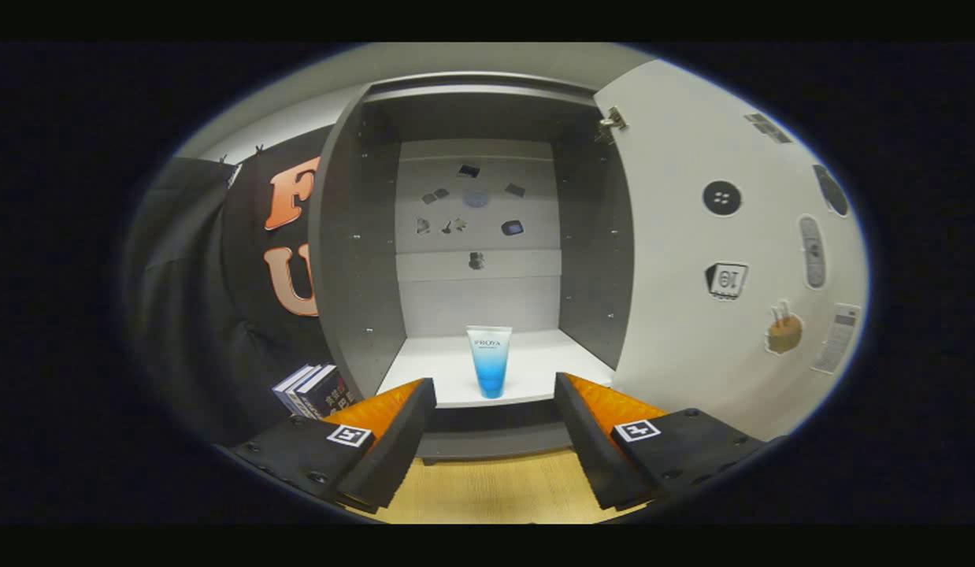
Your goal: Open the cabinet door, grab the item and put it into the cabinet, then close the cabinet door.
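Observation:
A grey cabinet [354,236] stands straight ahead with its door [692,260] swung wide open to the right. On the cabinet's white shelf [535,354] a white-and-blue tube [489,361] stands upright on its cap, near the shelf's front edge. My gripper [495,394] is open, its two fingers spread wide just in front of the shelf. The tube stands a little beyond the fingers, in line with the gap between them, and neither finger touches it.
The inside of the door carries several stickers [722,198], and more stickers dot the cabinet's back wall [478,205]. A few books [313,390] lean left of the cabinet. A wooden tabletop [487,488] lies below the fingers.

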A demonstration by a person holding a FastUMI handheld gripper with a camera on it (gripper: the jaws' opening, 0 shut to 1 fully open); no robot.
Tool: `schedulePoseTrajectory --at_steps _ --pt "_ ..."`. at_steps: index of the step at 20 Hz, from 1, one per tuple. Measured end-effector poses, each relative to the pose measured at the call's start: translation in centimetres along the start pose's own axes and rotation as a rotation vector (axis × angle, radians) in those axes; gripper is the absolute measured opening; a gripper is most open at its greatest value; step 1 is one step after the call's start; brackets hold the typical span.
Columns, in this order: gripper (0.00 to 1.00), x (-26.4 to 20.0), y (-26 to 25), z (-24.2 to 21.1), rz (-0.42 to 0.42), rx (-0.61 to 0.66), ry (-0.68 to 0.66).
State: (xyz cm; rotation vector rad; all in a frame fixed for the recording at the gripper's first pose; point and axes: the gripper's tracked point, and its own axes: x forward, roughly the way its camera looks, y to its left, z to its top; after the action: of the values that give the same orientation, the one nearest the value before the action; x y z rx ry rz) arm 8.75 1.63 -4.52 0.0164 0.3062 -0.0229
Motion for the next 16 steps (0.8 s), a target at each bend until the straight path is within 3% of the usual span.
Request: schedulePoseTrajectory --at_steps 9,16 --pt "0.96 -14.0 -5.9 -1.4 -0.063 0.002 -0.08" --pt "0.96 -20.9 -17.7 -1.6 -0.205 0.002 -0.127"
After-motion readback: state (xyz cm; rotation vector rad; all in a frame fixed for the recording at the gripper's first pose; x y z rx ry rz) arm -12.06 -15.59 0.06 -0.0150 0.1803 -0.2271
